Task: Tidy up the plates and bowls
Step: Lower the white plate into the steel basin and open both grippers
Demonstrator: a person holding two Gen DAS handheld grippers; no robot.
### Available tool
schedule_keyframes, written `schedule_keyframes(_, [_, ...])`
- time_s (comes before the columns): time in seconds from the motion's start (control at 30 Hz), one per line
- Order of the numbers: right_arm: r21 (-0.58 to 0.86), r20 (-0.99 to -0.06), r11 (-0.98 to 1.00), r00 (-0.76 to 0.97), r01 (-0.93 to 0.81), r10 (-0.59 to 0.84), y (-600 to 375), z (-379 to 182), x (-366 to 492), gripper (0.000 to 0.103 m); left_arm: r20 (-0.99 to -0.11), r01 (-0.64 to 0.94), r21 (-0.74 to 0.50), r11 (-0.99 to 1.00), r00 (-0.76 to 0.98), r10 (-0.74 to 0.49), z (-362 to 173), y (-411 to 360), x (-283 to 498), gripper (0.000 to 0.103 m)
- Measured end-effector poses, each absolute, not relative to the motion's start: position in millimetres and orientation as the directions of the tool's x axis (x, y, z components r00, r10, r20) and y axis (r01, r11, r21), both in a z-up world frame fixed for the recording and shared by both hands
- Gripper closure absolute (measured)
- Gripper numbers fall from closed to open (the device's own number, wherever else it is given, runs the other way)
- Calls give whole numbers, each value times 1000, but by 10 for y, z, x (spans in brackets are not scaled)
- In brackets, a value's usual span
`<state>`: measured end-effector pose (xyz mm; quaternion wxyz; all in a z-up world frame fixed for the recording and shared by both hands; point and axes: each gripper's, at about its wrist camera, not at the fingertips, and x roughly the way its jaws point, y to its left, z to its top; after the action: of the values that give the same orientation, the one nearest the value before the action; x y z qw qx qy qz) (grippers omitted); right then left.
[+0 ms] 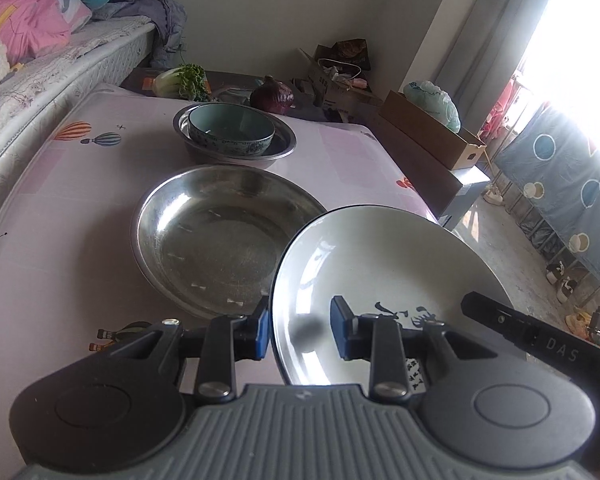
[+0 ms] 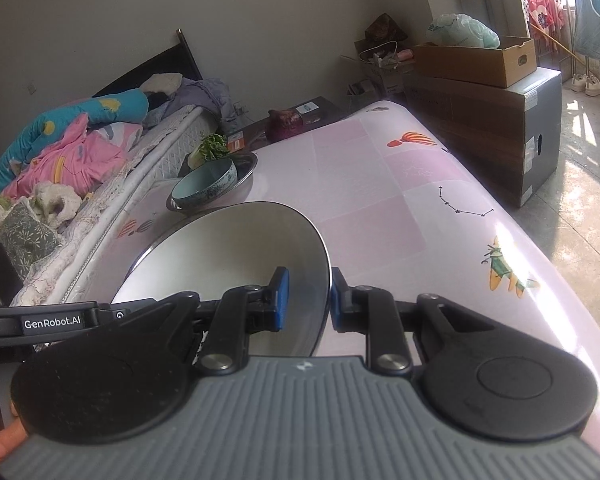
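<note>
White ceramic plate point(image 1: 380, 264) with black script, lower right in the left wrist view, is clamped at both rims by left point(image 1: 300, 328) and right point(image 2: 306, 300) jaws, while, upper centre, the blue bowl point(image 1: 232, 130) already nests in a steel basin point(image 1: 236, 148), and the wide steel dish point(image 1: 220, 236) stays unstacked on the pink surface point(image 2: 400, 200).

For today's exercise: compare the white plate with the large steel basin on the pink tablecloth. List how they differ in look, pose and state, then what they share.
1. The white plate is glossy white with black calligraphy; the steel basin is bare scratched metal.
2. The plate is tilted and held at opposite rims by the left tongs and right tongs; the basin lies flat on the tablecloth, untouched.
3. The plate is shallow; the basin looks deeper.
Both are round and empty.
</note>
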<state>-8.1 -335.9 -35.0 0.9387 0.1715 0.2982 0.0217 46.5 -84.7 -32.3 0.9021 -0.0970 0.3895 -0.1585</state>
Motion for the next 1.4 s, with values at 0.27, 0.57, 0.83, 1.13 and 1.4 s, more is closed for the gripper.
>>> schedule_keyframes(0.27, [367, -576, 930, 782, -12, 237, -2880, -403, 552, 83, -684, 95, -284, 954, 677, -271, -314, -397, 801, 68])
schedule_keyframes(0.57, [364, -646, 931, 719, -5, 256, -2633, -662, 1101, 83, -734, 41, -285, 958, 633, -246, -547, -180, 1171, 68])
schedule_keyframes(0.83, [314, -673, 949, 707, 5, 219, -2586, -758, 1364, 82, -728, 65, -226, 972, 652, -213, -598, -192, 1339, 67])
schedule_keyframes(1.13, [301, -648, 953, 738, 22, 187, -2670, -720, 1444, 81, -688, 92, -180, 979, 700, -193, -565, -222, 1329, 52])
schedule_keyframes(1.4, [310, -633, 950, 753, 36, 178, -2761, -666, 1325, 74, -714, 81, -143, 986, 681, -159, -564, -268, 1350, 41])
